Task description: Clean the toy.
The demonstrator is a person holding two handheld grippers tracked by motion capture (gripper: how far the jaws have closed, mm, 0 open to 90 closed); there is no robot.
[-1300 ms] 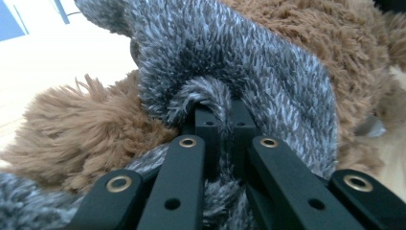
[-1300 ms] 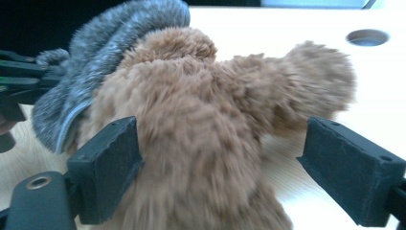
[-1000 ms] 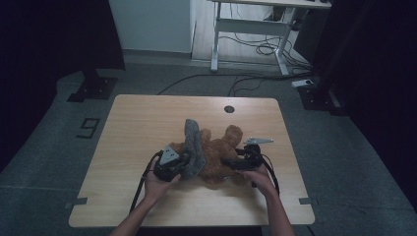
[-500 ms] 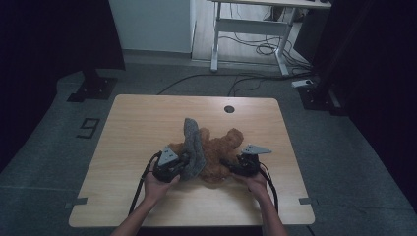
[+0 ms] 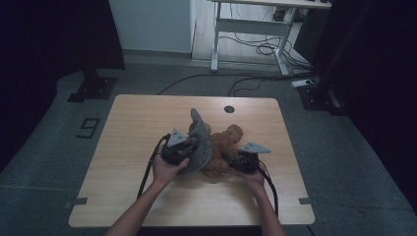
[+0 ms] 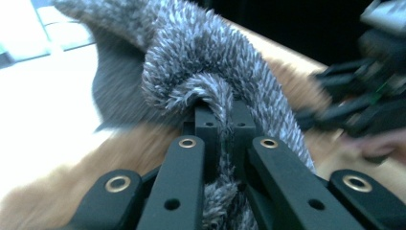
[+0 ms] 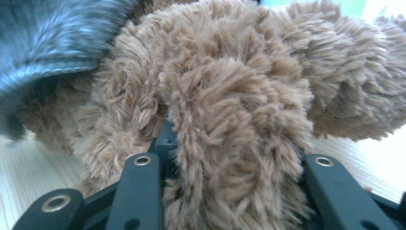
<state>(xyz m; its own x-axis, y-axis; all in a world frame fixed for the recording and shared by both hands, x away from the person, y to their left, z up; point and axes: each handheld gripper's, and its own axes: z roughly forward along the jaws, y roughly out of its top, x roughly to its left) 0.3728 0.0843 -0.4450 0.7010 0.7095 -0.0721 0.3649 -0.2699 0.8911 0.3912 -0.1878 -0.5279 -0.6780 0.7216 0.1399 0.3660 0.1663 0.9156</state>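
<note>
With the left hand-held gripper (image 6: 218, 120) clenched on the grey fuzzy cloth (image 6: 215, 62) and the right hand-held gripper (image 7: 230, 143), jaws just closing, grasping the brown fuzzy cloth (image 7: 230, 86), overlapping pile could snag and drag both together.

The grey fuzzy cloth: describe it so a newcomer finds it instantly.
On the wooden table, look at the heap of plush fabric between the two hands. The grey fuzzy cloth is its left part, pinched in the left gripper; its neighbour, the brown fuzzy cloth, is tan.

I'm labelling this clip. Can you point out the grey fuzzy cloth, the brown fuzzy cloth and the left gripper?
grey fuzzy cloth (image 5: 199, 142): high view, its raised middle fold.
brown fuzzy cloth (image 5: 231, 140): high view, its bunched upper part.
left gripper (image 6: 220, 117): left gripper view, jaw tips pinching the grey pile.
</note>
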